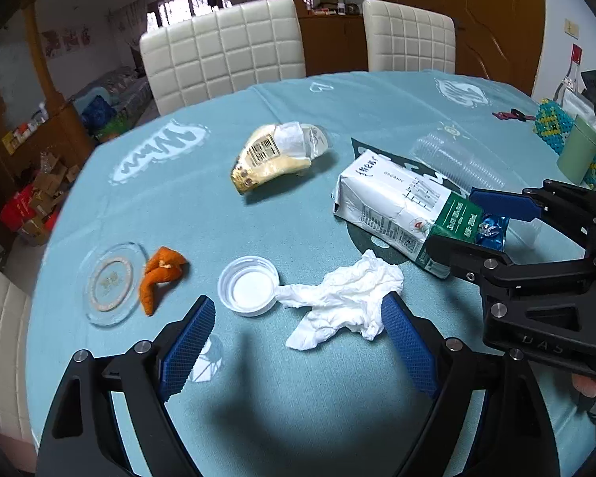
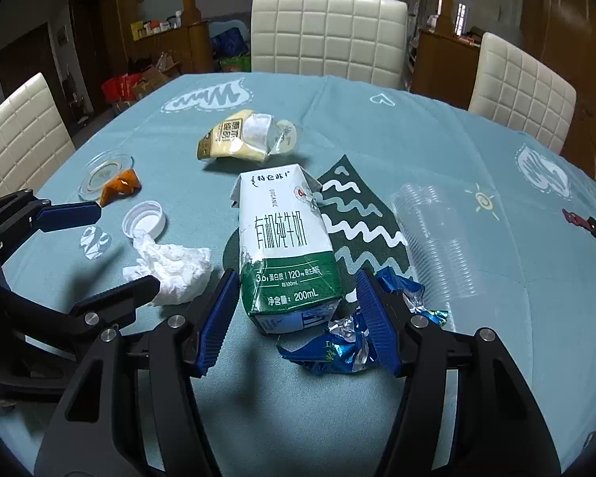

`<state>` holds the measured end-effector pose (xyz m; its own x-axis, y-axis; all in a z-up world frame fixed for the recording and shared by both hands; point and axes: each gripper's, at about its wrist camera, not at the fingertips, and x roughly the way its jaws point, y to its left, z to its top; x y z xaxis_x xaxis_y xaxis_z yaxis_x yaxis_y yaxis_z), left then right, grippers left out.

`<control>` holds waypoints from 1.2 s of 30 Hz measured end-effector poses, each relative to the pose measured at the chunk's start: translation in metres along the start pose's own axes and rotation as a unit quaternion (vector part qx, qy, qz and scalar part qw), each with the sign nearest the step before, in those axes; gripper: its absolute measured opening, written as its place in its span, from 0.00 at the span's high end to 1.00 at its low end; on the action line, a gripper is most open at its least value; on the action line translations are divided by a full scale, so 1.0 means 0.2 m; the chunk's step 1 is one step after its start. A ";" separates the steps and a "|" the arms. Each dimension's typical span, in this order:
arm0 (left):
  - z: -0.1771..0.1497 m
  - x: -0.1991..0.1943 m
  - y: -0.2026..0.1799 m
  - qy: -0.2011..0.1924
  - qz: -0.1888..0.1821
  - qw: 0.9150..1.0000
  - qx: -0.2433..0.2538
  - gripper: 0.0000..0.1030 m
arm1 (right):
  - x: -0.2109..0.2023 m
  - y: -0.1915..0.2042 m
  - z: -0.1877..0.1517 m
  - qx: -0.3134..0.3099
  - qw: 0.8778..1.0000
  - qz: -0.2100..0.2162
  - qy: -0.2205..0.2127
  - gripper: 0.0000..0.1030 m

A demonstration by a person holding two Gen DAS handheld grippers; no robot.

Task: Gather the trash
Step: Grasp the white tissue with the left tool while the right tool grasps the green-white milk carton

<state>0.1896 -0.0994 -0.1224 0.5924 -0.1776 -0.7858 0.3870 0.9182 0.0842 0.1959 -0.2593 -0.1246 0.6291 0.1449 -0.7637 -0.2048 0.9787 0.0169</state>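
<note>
— Where, then, does the trash lie?

— Centre frame: a white-and-green milk carton (image 2: 284,246) lies flat on the counter (image 2: 437,135), spread with a teal cloth. The right tongs (image 2: 298,316) stand wide open with their blue pads either side of the carton's green end, not closed on it. One pad rests by a crumpled blue foil wrapper (image 2: 337,342), which lies against that same end.

— And the left side?

— The left tongs (image 1: 298,338) are likewise spread wide and hold nothing. A crumpled white tissue (image 1: 343,300) lies between the pads, touching the right-hand pad or just short of it; I cannot tell which. A white bottle cap (image 1: 249,285), open side up, touches the tissue's far tip.

— Anything farther out?

— An orange peel (image 1: 159,276) sits just beside a small clear glass dish (image 1: 113,284). A yellow snack wrapper (image 1: 276,155) lies toward the middle of the counter, well apart from both tongs. A stack of clear plastic cups (image 2: 437,242) lies on its side near the carton, and cream quilted chairs (image 2: 327,35) ring the far edge.
</note>
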 end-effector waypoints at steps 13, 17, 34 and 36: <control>-0.02 -0.05 -0.08 0.000 -0.063 0.997 0.037 0.95 | -0.09 0.05 0.00 -0.016 0.999 0.015 -0.045 0.47; -0.04 -0.18 -0.07 -0.030 -0.077 0.996 0.039 0.97 | -0.17 0.07 0.00 -0.012 0.998 0.016 -0.057 0.47; -0.09 -0.23 0.00 -0.049 -0.048 0.997 0.044 0.99 | -0.21 0.11 0.00 -0.002 0.998 0.030 -0.062 0.47; -0.09 -0.25 0.04 -0.052 -0.044 0.997 0.037 0.99 | -0.23 0.14 0.01 -0.007 0.997 0.035 -0.065 0.47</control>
<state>0.1504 -0.0774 -0.0937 0.6226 -0.2949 -0.7248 0.4889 0.8698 0.0660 0.1617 -0.2376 -0.0879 0.7041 0.2304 -0.6716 -0.2616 0.9635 0.0563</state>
